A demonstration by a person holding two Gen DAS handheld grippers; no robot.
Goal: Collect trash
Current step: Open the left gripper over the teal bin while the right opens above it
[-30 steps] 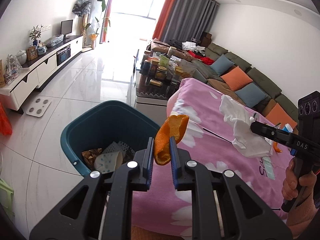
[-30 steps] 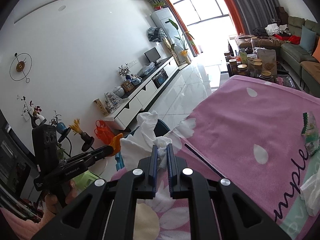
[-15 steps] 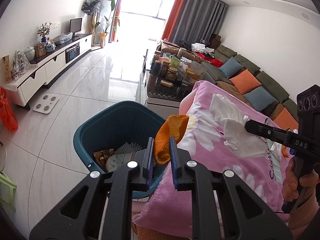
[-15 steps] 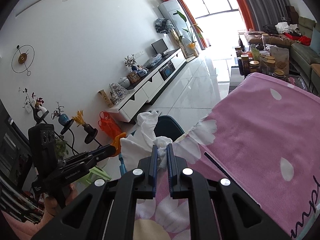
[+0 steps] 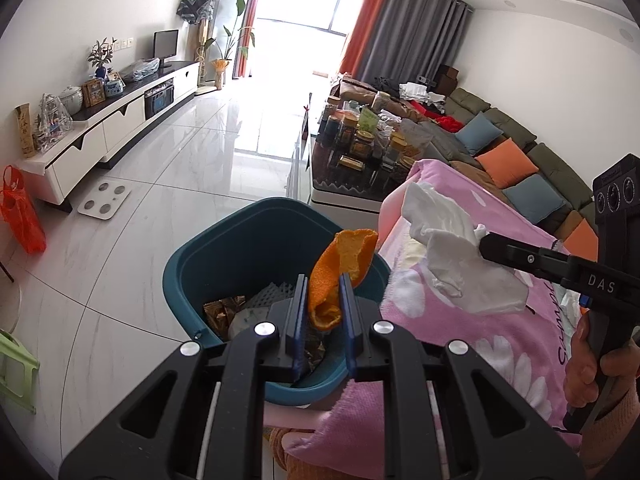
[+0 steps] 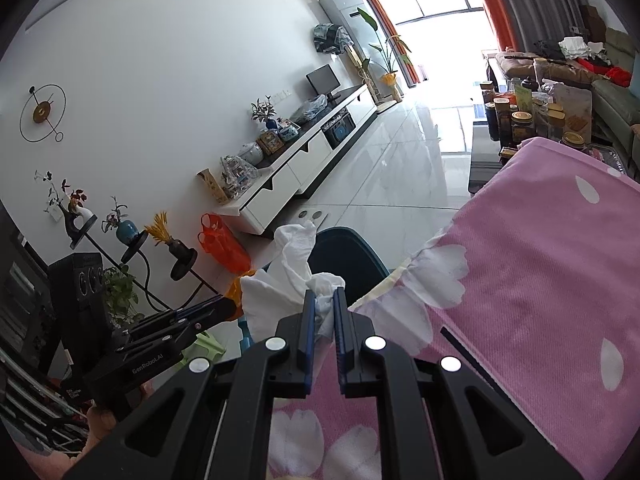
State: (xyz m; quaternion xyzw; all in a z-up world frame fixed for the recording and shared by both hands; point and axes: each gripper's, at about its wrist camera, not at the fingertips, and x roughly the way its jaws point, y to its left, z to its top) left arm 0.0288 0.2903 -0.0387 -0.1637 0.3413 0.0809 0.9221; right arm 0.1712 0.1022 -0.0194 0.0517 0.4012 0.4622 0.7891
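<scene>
Now, low in the left wrist frame's centre, the left gripper (image 5: 323, 292) pinches an orange peel (image 5: 340, 268) above the teal bin (image 5: 240, 240), which already holds scraps. At that frame's right, the right gripper (image 5: 482, 242) clamps a crumpled white tissue (image 5: 460, 256) over the pink flowered cloth (image 5: 500, 340), beside the bin's rim.
</scene>
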